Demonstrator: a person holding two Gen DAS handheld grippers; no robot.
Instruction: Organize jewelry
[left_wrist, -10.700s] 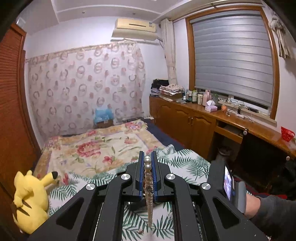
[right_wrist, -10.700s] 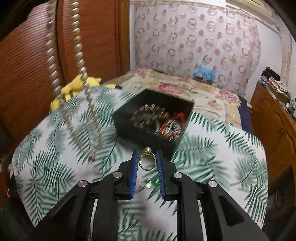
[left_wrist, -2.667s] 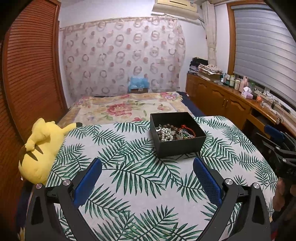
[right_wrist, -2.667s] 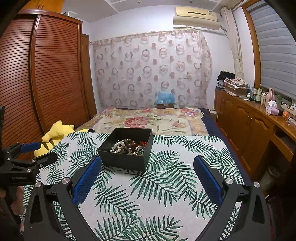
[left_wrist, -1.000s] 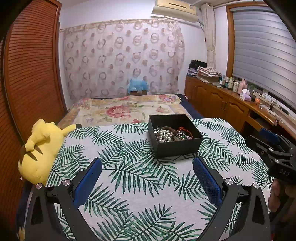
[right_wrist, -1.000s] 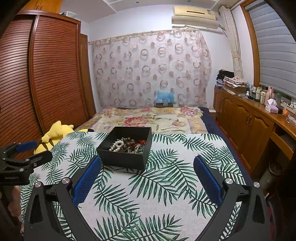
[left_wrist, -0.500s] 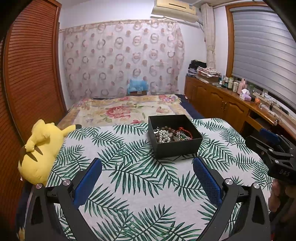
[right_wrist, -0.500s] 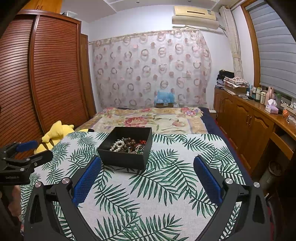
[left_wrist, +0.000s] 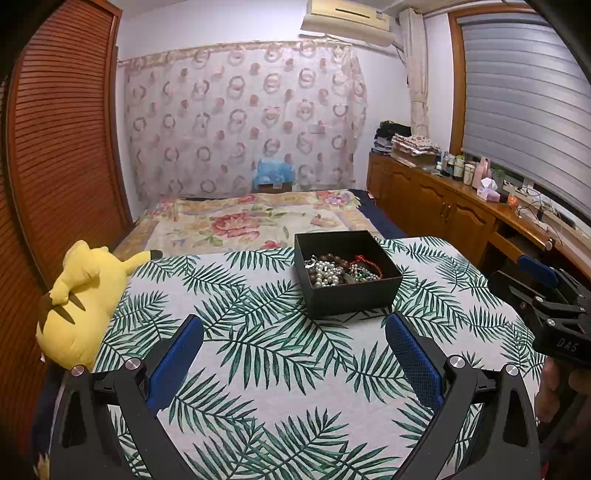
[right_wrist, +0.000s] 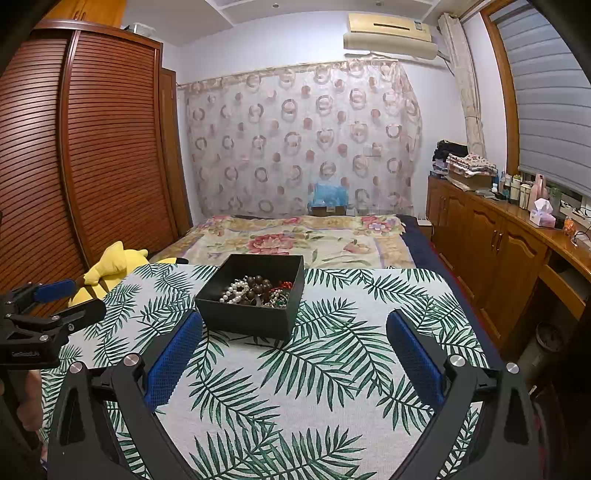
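Observation:
A black open box (left_wrist: 354, 299) stands on the palm-leaf cloth; it also shows in the right wrist view (right_wrist: 243, 315). Inside lie a pearl necklace (left_wrist: 325, 271), brown beads (right_wrist: 258, 284) and a red bracelet (left_wrist: 365, 260). My left gripper (left_wrist: 293, 354) is open and empty, held back from the box over the cloth. My right gripper (right_wrist: 293, 354) is open and empty, also short of the box. Each gripper shows at the edge of the other's view: the right one (left_wrist: 546, 295) and the left one (right_wrist: 48, 306).
A yellow plush toy (left_wrist: 77, 295) lies at the cloth's left edge. A bed with a floral cover (left_wrist: 255, 221) is behind. Wooden cabinets (right_wrist: 491, 236) run along the right, a wardrobe (right_wrist: 74, 166) on the left.
Earlier the left gripper held the pearl necklace and the right a ring; both now lie released and the grippers are open. Over the last second almost nothing moved.

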